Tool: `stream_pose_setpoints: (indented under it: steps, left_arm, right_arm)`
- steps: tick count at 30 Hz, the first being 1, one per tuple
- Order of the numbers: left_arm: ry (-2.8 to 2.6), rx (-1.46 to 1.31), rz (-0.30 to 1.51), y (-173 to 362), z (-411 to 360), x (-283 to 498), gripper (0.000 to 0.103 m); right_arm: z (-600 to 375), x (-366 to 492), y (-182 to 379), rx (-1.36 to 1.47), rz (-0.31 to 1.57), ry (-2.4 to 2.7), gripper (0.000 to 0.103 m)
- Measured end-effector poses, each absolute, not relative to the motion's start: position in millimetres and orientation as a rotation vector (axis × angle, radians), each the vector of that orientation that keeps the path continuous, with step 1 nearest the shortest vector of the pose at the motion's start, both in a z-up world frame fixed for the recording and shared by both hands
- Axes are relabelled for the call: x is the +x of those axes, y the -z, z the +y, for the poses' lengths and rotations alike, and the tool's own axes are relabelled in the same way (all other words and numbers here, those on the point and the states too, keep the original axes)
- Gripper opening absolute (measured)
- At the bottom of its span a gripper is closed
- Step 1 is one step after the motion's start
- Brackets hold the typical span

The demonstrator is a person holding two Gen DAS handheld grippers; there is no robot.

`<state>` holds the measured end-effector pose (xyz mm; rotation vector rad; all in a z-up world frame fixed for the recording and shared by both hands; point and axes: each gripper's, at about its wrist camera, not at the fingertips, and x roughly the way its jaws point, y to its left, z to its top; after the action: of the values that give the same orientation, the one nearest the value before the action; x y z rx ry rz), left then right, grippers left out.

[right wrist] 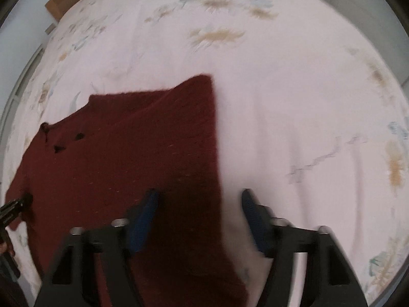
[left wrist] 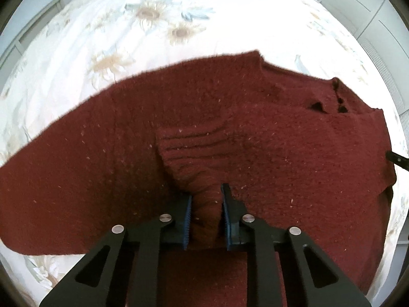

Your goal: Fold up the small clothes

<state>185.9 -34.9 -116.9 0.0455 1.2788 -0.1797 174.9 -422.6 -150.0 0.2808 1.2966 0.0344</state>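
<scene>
A soft, thick, floppy-looking maroon sweater [left wrist: 179, 133] lies spread on a floral bedsheet [left wrist: 179, 20], best gripped at its hem or edges, as the left gripper [left wrist: 205, 212] pinches a bunched ribbed fold while the right gripper [right wrist: 199, 212] stands spread, straddling the sweater's right edge.

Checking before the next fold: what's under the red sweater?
The red sweater lies on a flowered bedsheet, which shows all around it. Whatever sits directly beneath the knit is covered.

Right claw [right wrist: 200, 197] straddles the dark red sweater's [right wrist: 122, 158] edge, lower middle, on the floral bed sheet [right wrist: 294, 102].
</scene>
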Motion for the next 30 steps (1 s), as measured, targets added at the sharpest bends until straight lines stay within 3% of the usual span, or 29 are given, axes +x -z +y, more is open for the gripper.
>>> stream_pose_setpoints:
  steps: [5, 11, 16, 17, 18, 20, 22, 25, 27, 30]
  left_arm:
    - [0.174, 0.048, 1.251, 102, -23, 183, 0.014]
    - [0.151, 0.052, 1.278, 124, -27, 190, 0.014]
    - [0.147, 0.021, 1.265, 112, -19, 184, 0.019]
    - [0.136, 0.001, 1.273, 108, -14, 184, 0.020]
    - [0.128, -0.005, 1.273, 106, -15, 185, 0.025]
    - [0.116, 0.007, 1.239, 96, -15, 183, 0.037]
    - [0.126, -0.002, 1.206, 82, -19, 181, 0.067]
    - [0.166, -0.008, 1.168, 59, -35, 176, 0.096]
    - [0.190, 0.010, 1.138, 50, -49, 171, 0.102]
    - [0.205, 0.047, 1.079, 41, -69, 163, 0.102]
  right_arm:
    - [-426, 169, 151, 0.247, 1.287, 0.001, 0.018]
    - [-422, 167, 160, 0.218, 1.291, 0.029, 0.021]
    - [-419, 162, 137, 0.248, 1.226, 0.034, 0.035]
    - [-416, 160, 127, 0.230, 1.202, 0.032, 0.044]
    - [-413, 158, 120, 0.216, 1.186, 0.031, 0.059]
    - [-405, 154, 104, 0.187, 1.153, 0.019, 0.074]
    - [-390, 152, 89, 0.163, 1.114, -0.006, 0.079]
    - [-364, 146, 71, 0.115, 1.065, -0.044, 0.082]
    - [-342, 144, 68, 0.079, 1.040, -0.071, 0.085]
    - [-313, 142, 74, 0.033, 1.009, -0.103, 0.086]
